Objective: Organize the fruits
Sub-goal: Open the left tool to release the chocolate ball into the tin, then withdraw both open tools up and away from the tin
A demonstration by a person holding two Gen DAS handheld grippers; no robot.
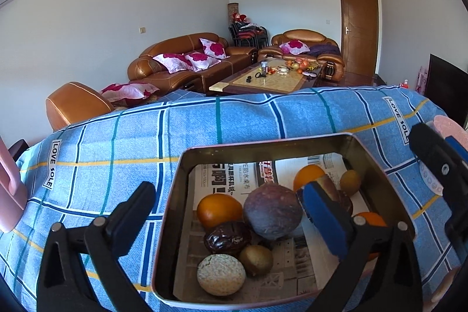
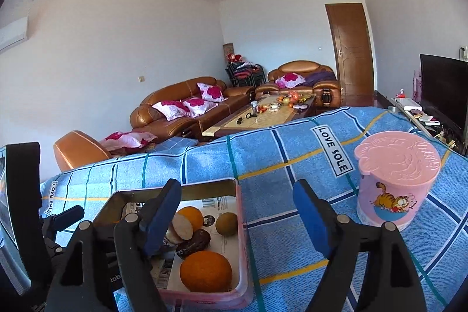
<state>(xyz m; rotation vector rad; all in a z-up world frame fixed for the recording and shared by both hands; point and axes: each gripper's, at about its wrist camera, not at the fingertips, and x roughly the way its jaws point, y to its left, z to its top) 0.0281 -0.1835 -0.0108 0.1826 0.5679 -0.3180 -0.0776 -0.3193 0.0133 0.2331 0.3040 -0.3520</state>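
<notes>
Rectangular tin [image 1: 175,195], paper-lined, long axis running near to far, holds oranges [image 1: 218,210], a purple fruit [image 1: 272,211], dates. Left gripper [image 1: 231,209] and right gripper [image 2: 237,203] both spread, empty.

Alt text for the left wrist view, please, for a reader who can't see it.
An open left gripper hangs over a metal tin lined with newspaper, holding oranges, a purple passion fruit, kiwis and a dark date. The tin sits on a blue plaid cloth, with a living room behind.
</notes>
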